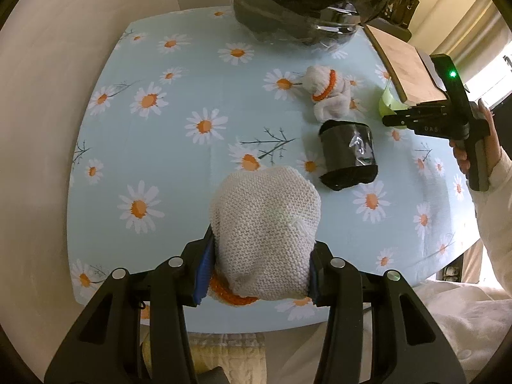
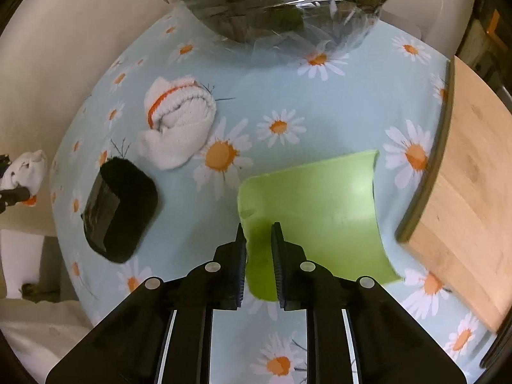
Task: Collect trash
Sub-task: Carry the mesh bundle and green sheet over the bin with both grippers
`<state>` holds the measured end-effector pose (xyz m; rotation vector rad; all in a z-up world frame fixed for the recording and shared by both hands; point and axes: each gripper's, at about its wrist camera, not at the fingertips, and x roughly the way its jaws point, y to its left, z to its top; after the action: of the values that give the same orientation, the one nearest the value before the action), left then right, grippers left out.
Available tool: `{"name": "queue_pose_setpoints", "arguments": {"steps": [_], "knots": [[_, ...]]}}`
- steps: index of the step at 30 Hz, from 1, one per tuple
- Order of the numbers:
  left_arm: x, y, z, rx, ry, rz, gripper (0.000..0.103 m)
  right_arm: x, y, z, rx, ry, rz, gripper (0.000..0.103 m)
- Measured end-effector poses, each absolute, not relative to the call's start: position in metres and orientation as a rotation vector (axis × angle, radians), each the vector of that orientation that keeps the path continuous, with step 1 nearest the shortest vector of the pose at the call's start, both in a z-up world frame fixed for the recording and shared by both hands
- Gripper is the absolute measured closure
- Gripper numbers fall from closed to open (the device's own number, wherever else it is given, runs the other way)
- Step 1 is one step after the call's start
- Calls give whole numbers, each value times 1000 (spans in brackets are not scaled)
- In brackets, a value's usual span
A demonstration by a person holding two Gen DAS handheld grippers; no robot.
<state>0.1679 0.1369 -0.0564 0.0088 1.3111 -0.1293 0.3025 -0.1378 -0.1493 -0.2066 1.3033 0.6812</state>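
Note:
My left gripper (image 1: 260,256) is shut on a white knitted sock (image 1: 267,230) with an orange cuff, held just above the near part of the daisy tablecloth (image 1: 160,147). A second white sock with orange trim (image 1: 326,94) (image 2: 179,121) lies further back. A black wrapped bundle (image 1: 348,156) (image 2: 120,211) lies beside it. My right gripper (image 2: 258,233) hovers over a curled green sheet (image 2: 320,211), jaws narrowly apart around its near left edge; the sheet does not look pinched. A trash bin lined with a clear bag (image 1: 288,9) (image 2: 278,6) stands at the far edge.
A wooden board (image 2: 464,198) (image 1: 412,73) lies at the table's right side, close to the green sheet. The right gripper and the hand holding it show in the left wrist view (image 1: 448,118). A pale wall lies to the left.

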Motion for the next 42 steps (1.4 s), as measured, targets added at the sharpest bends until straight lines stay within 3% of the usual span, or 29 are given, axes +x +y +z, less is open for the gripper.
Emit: {"name": "queue_pose_setpoints", "arguments": {"steps": [13,24,33,42], "knots": [[151,95,-45,-59,1291,-88,56,262,-175,-133,-108,1287,719,93],[129,61,-33,-91,1213,-40,56,236,-205,-80,-154,1212,769,93],[122,38,-35,-109,1188,-42,56,208,-222,-18,-176,1036,853,92],[131,36,-13,-115,1170,-89,56,216,-213,16,-116,1011,930,92]]}}
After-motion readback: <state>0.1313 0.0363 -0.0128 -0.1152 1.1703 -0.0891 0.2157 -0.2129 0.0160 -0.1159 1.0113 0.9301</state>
